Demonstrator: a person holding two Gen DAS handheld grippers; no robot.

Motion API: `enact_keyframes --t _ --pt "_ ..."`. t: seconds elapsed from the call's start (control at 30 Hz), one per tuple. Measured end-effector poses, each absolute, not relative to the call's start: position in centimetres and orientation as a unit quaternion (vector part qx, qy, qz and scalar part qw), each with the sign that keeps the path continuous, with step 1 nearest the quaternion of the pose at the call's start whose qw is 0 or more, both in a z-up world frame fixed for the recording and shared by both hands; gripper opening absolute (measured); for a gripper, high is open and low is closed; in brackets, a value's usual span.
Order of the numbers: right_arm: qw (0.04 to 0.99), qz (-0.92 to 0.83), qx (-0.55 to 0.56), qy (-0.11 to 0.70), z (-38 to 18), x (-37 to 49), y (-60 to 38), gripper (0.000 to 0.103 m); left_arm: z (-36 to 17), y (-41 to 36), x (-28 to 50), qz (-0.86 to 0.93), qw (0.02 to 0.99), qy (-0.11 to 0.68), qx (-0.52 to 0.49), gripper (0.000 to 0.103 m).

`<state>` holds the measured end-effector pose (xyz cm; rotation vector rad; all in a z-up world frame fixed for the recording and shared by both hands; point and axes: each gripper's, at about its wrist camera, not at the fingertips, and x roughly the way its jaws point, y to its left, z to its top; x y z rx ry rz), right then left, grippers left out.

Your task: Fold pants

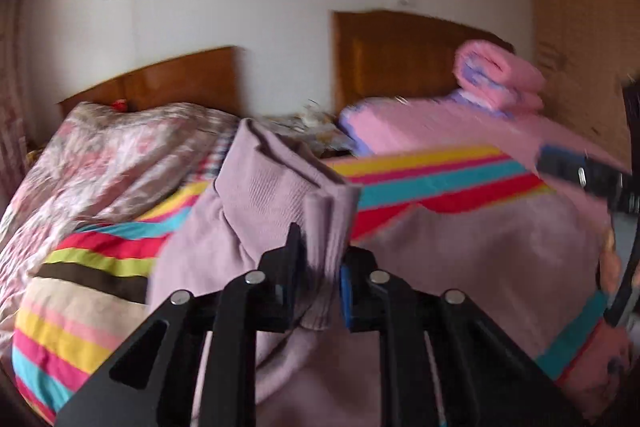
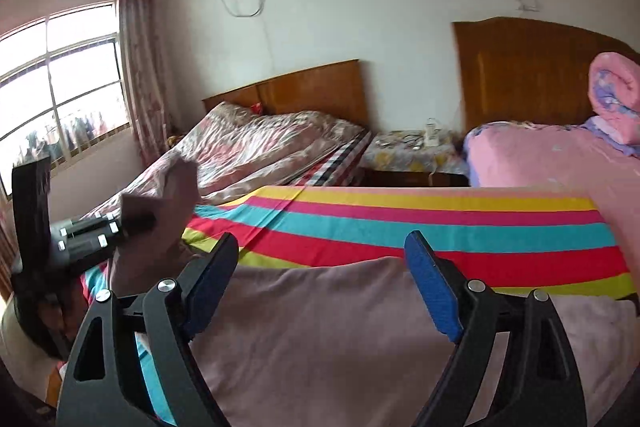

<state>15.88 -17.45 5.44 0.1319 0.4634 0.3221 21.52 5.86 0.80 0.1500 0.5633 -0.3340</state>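
Note:
The mauve pants (image 1: pixel 460 267) lie spread on the striped bedsheet (image 1: pixel 440 171). My left gripper (image 1: pixel 320 291) is shut on a bunched end of the pants (image 1: pixel 280 187) and holds it lifted above the bed. It shows at the left of the right wrist view (image 2: pixel 136 223), with the raised fabric (image 2: pixel 176 195) in its grip. My right gripper (image 2: pixel 324 287) is open and empty, just above the flat part of the pants (image 2: pixel 320 339). It shows at the right edge of the left wrist view (image 1: pixel 544 159).
A second bed with a floral quilt (image 2: pixel 260 147) stands to the left. A nightstand (image 2: pixel 412 151) with small items sits between wooden headboards (image 2: pixel 520 67). A rolled pink blanket (image 2: pixel 616 95) lies at the far right. A window (image 2: pixel 60 87) is on the left.

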Motion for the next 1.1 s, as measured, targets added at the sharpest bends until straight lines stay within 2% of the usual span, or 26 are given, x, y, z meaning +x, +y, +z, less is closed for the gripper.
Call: enact_keyframes --t 0.03,0.07,0.1,0.17,0.23,0.27,0.3,0.37,0.47,0.57,0.7,0.87,0.97,1.07,1.1 --pt "0.959 0.144 0.068 0.233 5.2 15.4 -18.7 0.084 -1.3 3.0 21.3 -0.202 0.929 0.298 0.090 0.030" --pt "0.959 0.132 0.074 0.238 4.8 15.0 -19.8 0.084 -3.3 0.4 20.9 -0.240 0.911 0.317 0.107 0.047" --pt "0.958 0.123 0.081 0.246 4.3 14.7 -20.7 0.084 -5.1 -1.5 20.5 -0.268 0.896 0.330 0.127 0.059" --pt "0.950 0.120 0.099 0.269 2.9 14.2 -22.0 0.084 -7.0 -3.4 19.6 -0.291 0.881 0.341 0.150 0.059" --pt "0.940 0.132 0.114 0.292 1.3 13.9 -22.2 0.084 -6.4 -2.0 18.9 -0.310 0.882 0.331 0.124 0.059" --pt "0.932 0.145 0.125 0.306 0.3 13.8 -21.9 0.084 -5.6 -0.6 18.5 -0.306 0.890 0.321 0.109 0.064" --pt "0.923 0.162 0.140 0.320 -0.7 13.7 -21.5 0.084 -4.5 1.8 18.2 -0.289 0.903 0.306 0.085 0.075" --pt "0.900 0.200 0.169 0.349 -2.6 13.8 -20.2 0.084 -3.0 6.8 17.8 -0.238 0.929 0.283 0.030 0.091" --pt "0.863 0.266 0.199 0.381 -4.9 14.8 -16.4 0.080 -2.1 13.9 16.7 -0.133 0.949 0.281 -0.047 0.092" --pt "0.820 0.305 0.213 0.435 -6.9 16.5 -12.6 0.075 -3.1 19.4 15.4 -0.052 0.951 0.295 -0.082 0.093" --pt "0.793 0.291 0.193 0.500 -9.5 18.3 -9.3 0.069 -6.1 21.3 14.4 -0.016 0.938 0.341 -0.059 0.093" --pt "0.782 0.284 0.178 0.525 -9.5 19.4 -7.0 0.066 -8.3 20.4 14.5 -0.038 0.930 0.364 -0.020 0.093" --pt "0.774 0.288 0.202 0.526 -9.9 20.1 -6.3 0.057 -9.1 20.3 14.9 -0.051 0.929 0.366 -0.020 0.093" --pt "0.766 0.267 0.246 0.531 -10.8 21.2 -7.5 0.040 -9.6 20.5 15.0 -0.057 0.927 0.371 -0.020 0.093" --pt "0.763 0.263 0.260 0.530 -11.2 21.4 -8.0 0.030 -9.8 20.7 15.0 -0.058 0.925 0.375 -0.019 0.093"
